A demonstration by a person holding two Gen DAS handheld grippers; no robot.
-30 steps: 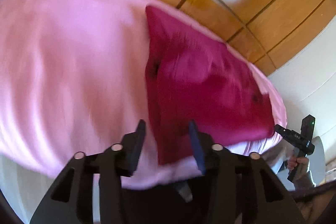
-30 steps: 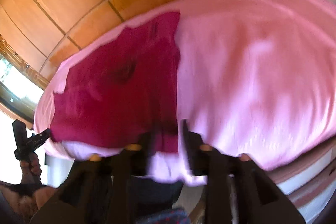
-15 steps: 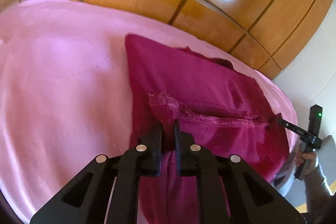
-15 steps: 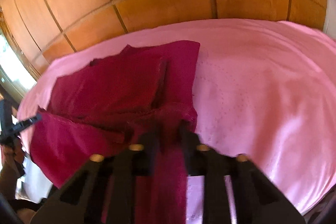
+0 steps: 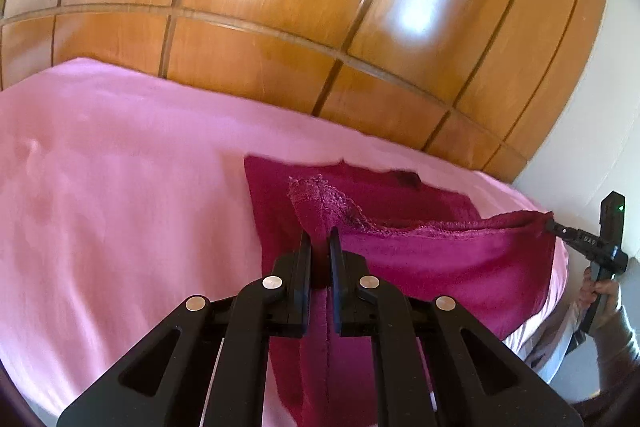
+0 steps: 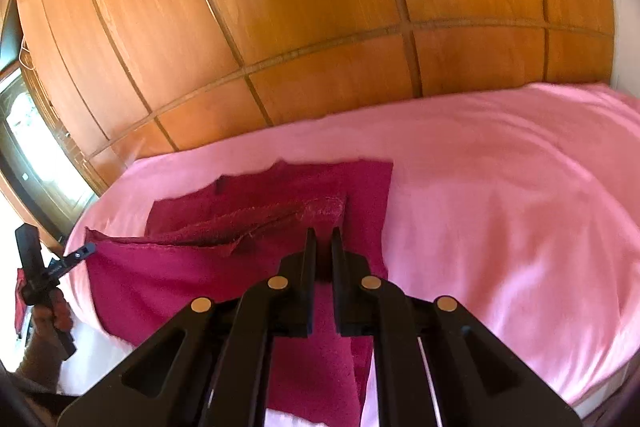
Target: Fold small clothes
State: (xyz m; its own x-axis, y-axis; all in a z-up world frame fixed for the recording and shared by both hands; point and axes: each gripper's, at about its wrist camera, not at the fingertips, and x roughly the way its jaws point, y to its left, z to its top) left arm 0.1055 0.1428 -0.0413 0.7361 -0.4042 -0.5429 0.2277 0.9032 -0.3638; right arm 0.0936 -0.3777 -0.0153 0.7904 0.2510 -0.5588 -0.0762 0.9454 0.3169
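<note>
A dark magenta garment (image 5: 440,259) lies on a pink bedsheet (image 5: 120,207), its near edge raised off the bed. My left gripper (image 5: 319,239) is shut on one near corner of that edge, cloth pinched between the fingers. In the right wrist view the same garment (image 6: 168,267) shows, and my right gripper (image 6: 324,239) is shut on the opposite near corner. The lace-trimmed hem (image 5: 420,225) stretches taut between the two grippers. Each view shows the other gripper at its edge: the right gripper (image 5: 554,223) and the left gripper (image 6: 86,250), both clamped on the hem.
Wooden panelled wardrobe doors (image 5: 320,27) rise right behind the bed. A white wall (image 5: 600,147) stands at the bed's right end, a bright window (image 6: 28,131) at the left. The pink sheet (image 6: 500,207) spreads wide beside the garment.
Both grippers went from open around the garment's near edge to shut on it. They have since risen and carried the hem up and toward the far side of the bed.
</note>
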